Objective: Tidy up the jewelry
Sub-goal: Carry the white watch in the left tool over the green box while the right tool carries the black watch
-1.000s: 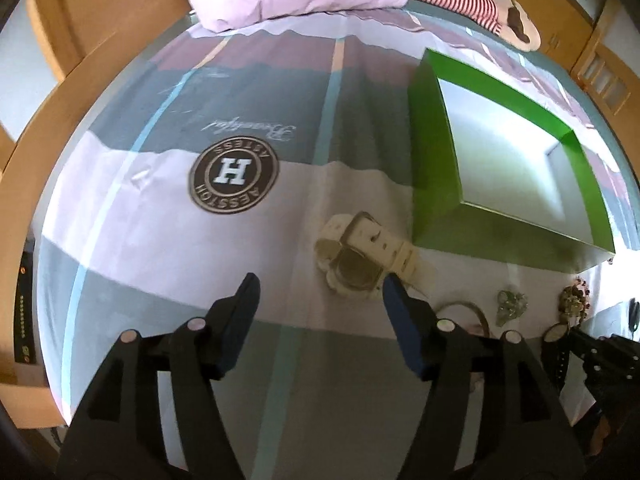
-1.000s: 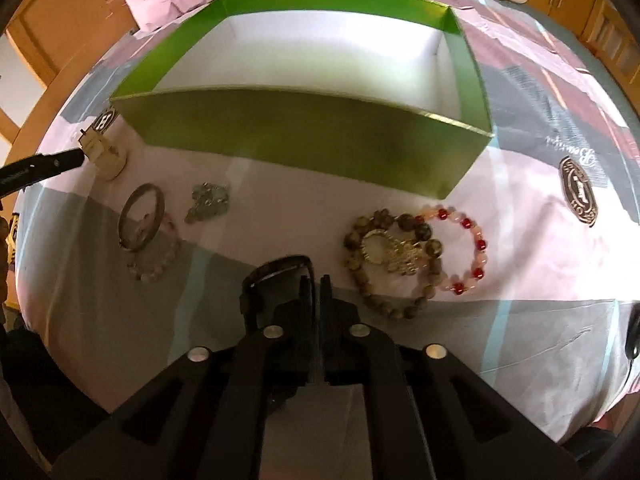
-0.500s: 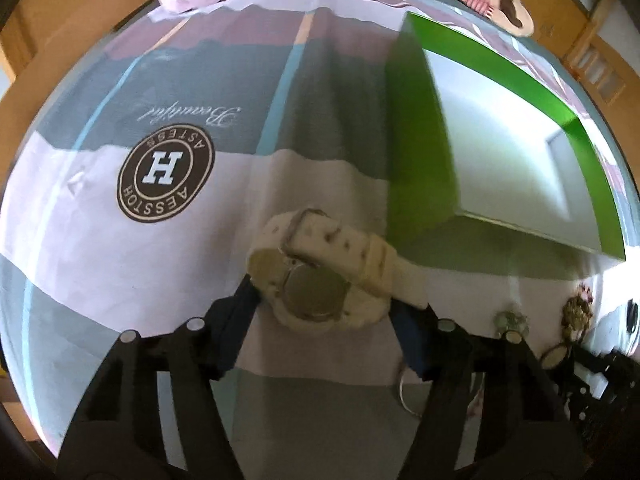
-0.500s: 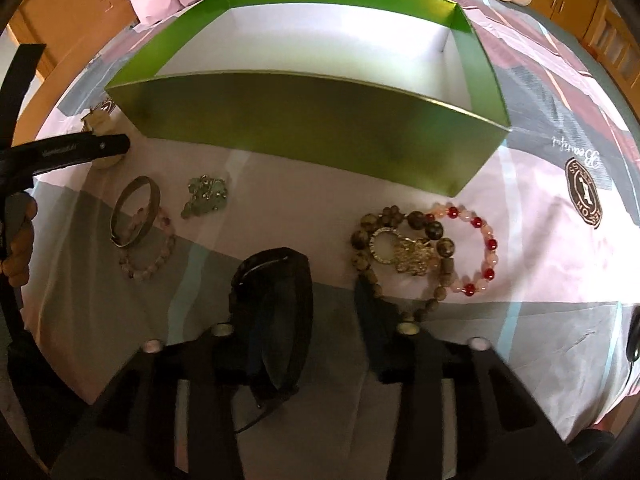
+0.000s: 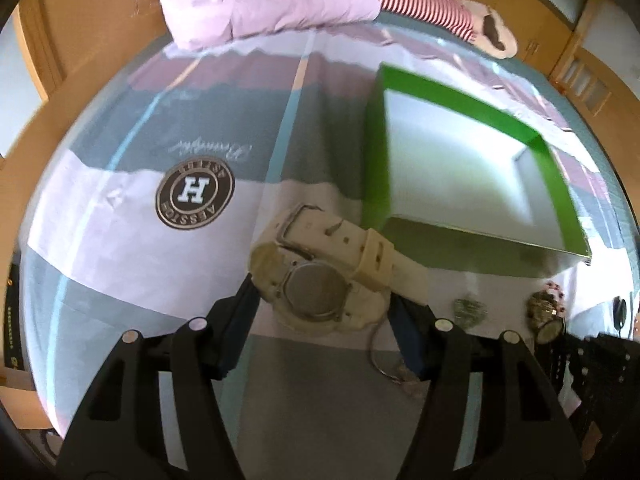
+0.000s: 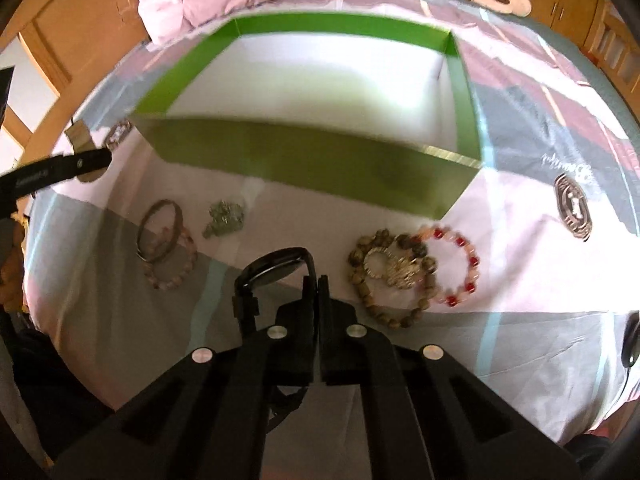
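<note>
Nearby, left gripper clasping a chunky cream rubber watch; right gripper clenched on a glossy black watch.

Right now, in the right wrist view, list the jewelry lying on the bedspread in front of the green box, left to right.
Metal bangle → green pendant cluster → black watch → brown bead bracelet → red and pink bead bracelet.
</note>
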`<state>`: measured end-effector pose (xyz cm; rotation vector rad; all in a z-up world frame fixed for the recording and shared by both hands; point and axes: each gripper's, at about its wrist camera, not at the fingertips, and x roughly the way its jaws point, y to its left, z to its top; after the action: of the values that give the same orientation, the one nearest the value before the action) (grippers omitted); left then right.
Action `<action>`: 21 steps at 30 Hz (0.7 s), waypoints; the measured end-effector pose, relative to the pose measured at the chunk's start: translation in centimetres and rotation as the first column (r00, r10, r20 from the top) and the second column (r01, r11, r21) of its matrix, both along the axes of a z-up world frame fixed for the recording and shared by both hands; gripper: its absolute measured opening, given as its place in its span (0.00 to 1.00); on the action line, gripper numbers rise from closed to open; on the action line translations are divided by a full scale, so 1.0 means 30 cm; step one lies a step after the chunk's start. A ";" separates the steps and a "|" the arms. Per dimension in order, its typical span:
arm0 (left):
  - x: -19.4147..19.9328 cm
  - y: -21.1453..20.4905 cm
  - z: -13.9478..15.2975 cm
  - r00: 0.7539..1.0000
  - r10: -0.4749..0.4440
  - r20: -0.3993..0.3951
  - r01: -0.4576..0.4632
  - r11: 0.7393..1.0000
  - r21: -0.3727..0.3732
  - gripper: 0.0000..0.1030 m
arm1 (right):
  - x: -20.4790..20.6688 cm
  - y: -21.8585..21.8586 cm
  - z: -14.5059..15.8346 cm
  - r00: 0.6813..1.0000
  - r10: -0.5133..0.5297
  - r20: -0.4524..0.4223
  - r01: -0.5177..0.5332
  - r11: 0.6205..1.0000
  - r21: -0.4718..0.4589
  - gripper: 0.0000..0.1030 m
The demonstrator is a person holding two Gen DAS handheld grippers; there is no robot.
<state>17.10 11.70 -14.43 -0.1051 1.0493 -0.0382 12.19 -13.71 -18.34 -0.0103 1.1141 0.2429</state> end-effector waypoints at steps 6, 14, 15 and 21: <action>-0.042 -0.061 0.165 0.996 -0.039 0.086 0.041 0.999 -0.024 0.61 | 0.001 -0.041 0.180 0.993 -0.007 0.115 0.006 1.000 0.009 0.02; 0.030 -0.177 0.424 0.967 -0.092 0.236 0.101 0.995 -0.026 0.61 | 0.120 -0.114 0.521 0.936 -0.065 0.345 0.057 0.998 0.033 0.02; 0.050 -0.197 0.447 0.963 -0.098 0.251 0.106 0.994 -0.021 0.61 | 0.141 -0.111 0.539 0.932 -0.072 0.356 0.064 0.997 0.037 0.02; 0.203 -0.301 0.396 0.965 -0.131 0.227 0.133 0.991 0.004 0.61 | 0.369 -0.135 0.433 0.942 -0.160 0.296 0.151 0.987 0.056 0.02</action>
<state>23.18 2.66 -2.54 -0.0393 0.8265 -0.1730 23.25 -17.75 -5.34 0.0679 0.8028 0.1123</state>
